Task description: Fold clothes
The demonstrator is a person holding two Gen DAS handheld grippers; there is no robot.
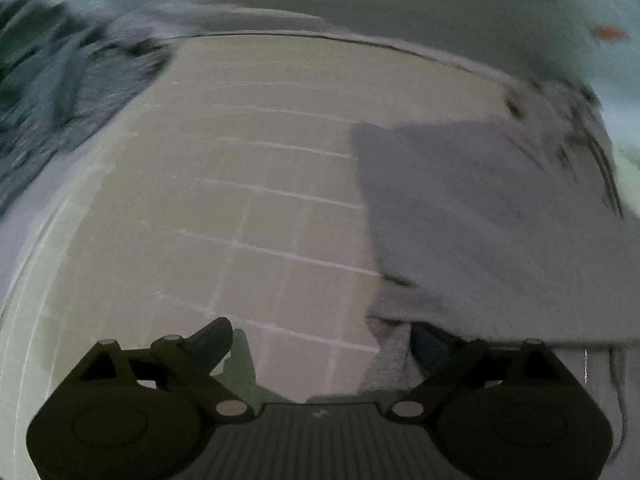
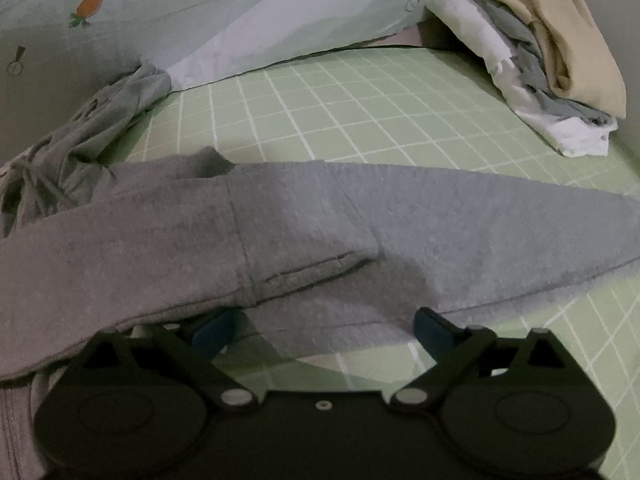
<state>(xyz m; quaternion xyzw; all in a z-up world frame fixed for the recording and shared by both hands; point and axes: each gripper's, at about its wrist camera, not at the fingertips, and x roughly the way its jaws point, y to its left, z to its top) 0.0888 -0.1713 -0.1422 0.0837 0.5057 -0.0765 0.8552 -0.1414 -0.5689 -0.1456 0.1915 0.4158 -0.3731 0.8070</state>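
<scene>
Both grippers, left (image 1: 320,340) and right (image 2: 324,326), gape wide, empty, over the folded grey garment (image 2: 320,216).

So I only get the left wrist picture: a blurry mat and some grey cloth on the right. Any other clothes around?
Observer: Yes. The right wrist view shows a folded stack at the mat's far right corner, beige piece on top.
Operator: And that grey cloth, what is it?
Observer: A grey garment stretched across the mat, with a pocket slit showing.
Operator: Is the other gripper holding it?
Observer: No. The right gripper is open, fingers at the garment's near edge.
Operator: That orange smear up top?
Observer: A carrot print on the pale sheet behind the mat.
</scene>
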